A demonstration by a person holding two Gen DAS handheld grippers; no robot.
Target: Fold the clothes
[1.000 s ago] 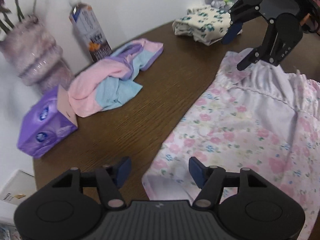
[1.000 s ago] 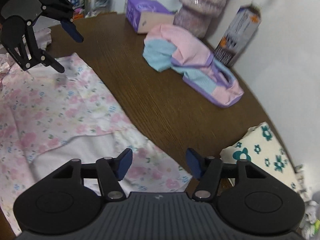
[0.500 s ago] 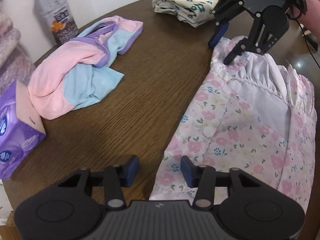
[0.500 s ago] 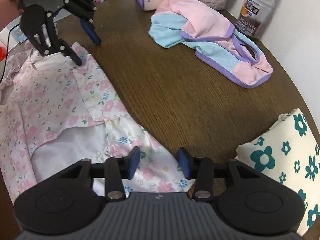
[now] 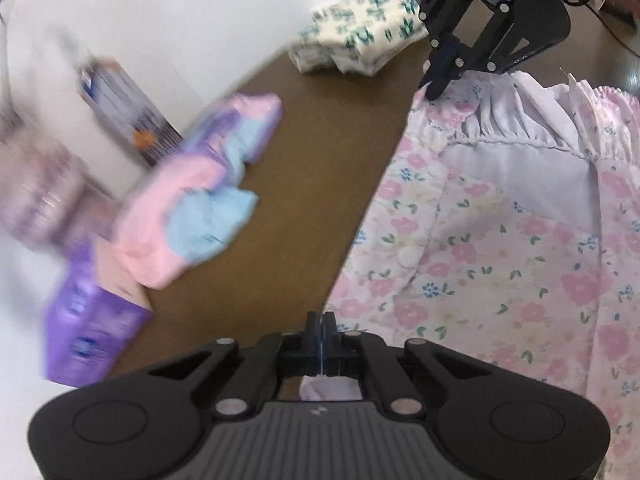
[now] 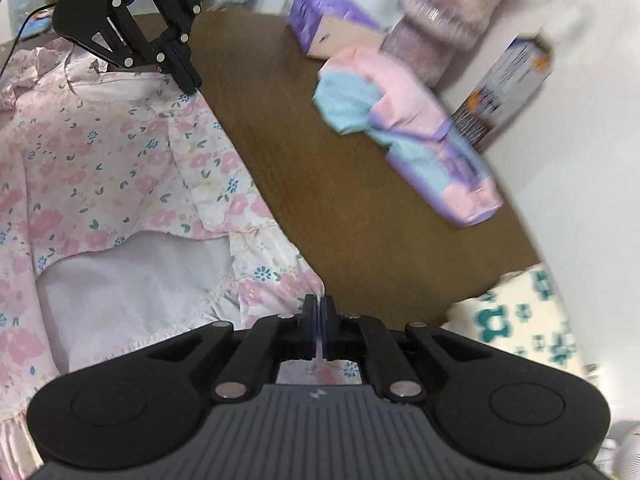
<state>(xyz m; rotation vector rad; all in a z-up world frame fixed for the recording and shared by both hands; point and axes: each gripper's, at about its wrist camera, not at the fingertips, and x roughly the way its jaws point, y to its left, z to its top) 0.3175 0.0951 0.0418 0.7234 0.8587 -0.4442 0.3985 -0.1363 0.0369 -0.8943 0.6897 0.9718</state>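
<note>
The floral garment lies spread on the brown worktop, its pale lining showing near the gathered edge. The left tool has its fingers pressed together on a corner of the garment's edge, a bit of pale cloth showing behind the fingers. The right tool is likewise pinched on the garment at the other end of the same long edge, with a strip of flowered cloth caught between its pads and more of it visible in the gap behind. From the left wrist view the right tool stands at the far end, its tips down on the ruffled corner; from the right wrist view the left tool shows the same way at the opposite corner. Beside the garment, apart from it on the bare wood, lies a crumpled pink, blue and purple piece. A purple tissue box sits near the worktop's edge, just beside that piece, with a carton against the white wall behind. A folded cream cloth with teal flowers rests at the worktop's other end. The far side of both views is blurred.
</note>
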